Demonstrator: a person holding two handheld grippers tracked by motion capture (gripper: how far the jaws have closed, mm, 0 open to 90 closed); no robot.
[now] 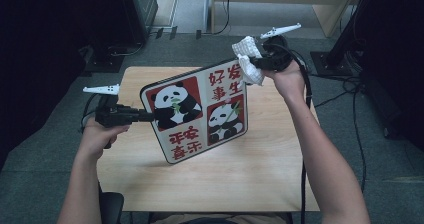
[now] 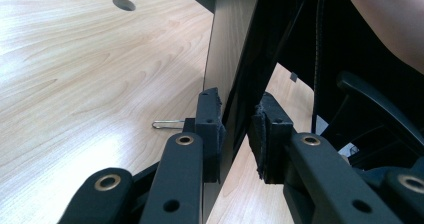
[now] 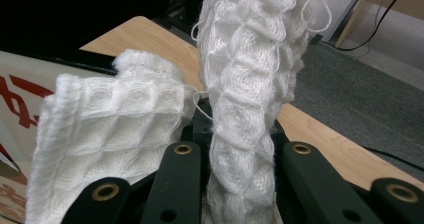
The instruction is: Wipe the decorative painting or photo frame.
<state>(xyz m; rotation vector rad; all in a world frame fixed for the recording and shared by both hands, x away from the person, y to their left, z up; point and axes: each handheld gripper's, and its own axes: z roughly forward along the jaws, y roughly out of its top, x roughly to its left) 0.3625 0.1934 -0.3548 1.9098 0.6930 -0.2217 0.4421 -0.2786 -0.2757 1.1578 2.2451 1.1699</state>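
Observation:
A square board (image 1: 197,109) printed with pandas and red Chinese characters is held tilted above the wooden table (image 1: 260,169). My left gripper (image 1: 146,116) is shut on its left edge; in the left gripper view both pads clamp the thin board (image 2: 231,59) edge-on. My right gripper (image 1: 256,61) is shut on a white waffle-knit cloth (image 1: 247,59), which touches the board's upper right corner. In the right gripper view the bunched cloth (image 3: 240,109) rises between the jaws, and a fold hangs over the board's printed face (image 3: 20,104).
A small metal clip (image 2: 167,124) lies on the table under the board, and a round cable hole (image 2: 124,4) sits farther off. Grey carpet (image 1: 380,154) surrounds the table. Cables trail at the right, with dark equipment at the left and a wooden cabinet behind.

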